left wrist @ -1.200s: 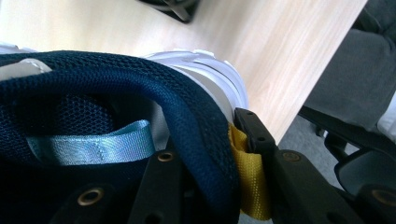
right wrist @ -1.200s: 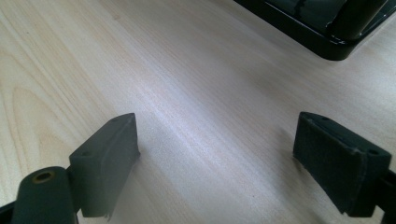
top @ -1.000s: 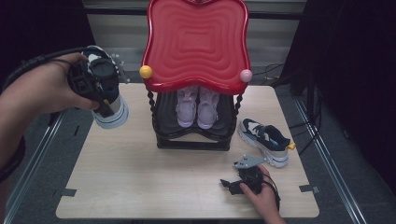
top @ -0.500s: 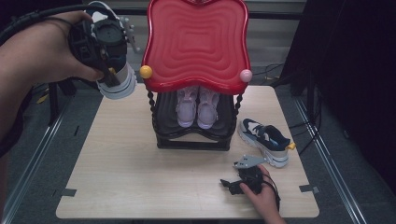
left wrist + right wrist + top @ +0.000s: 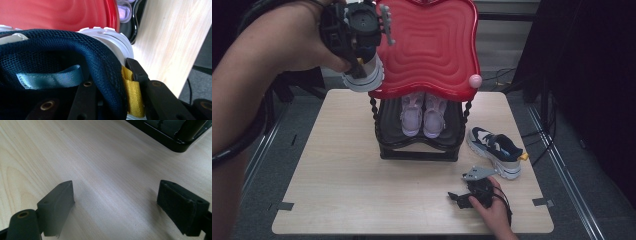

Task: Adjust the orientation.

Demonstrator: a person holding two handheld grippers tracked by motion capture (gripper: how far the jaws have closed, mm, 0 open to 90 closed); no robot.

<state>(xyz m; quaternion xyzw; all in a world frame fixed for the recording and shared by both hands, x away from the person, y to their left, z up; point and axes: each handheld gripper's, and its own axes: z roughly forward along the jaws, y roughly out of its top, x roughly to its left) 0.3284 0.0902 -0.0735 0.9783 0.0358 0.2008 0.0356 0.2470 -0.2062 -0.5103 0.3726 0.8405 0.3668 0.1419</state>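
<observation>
Left gripper (image 5: 362, 55): clamped on the heel collar of a navy mesh sneaker with white sole (image 5: 364, 77), up beside the red wavy rack top (image 5: 432, 45).
Right gripper (image 5: 460, 197): jaws apart, resting on the light wooden tabletop (image 5: 342, 175).

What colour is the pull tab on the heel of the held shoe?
Yellow: the pull tab on the navy shoe shows best in the left gripper view.
</observation>
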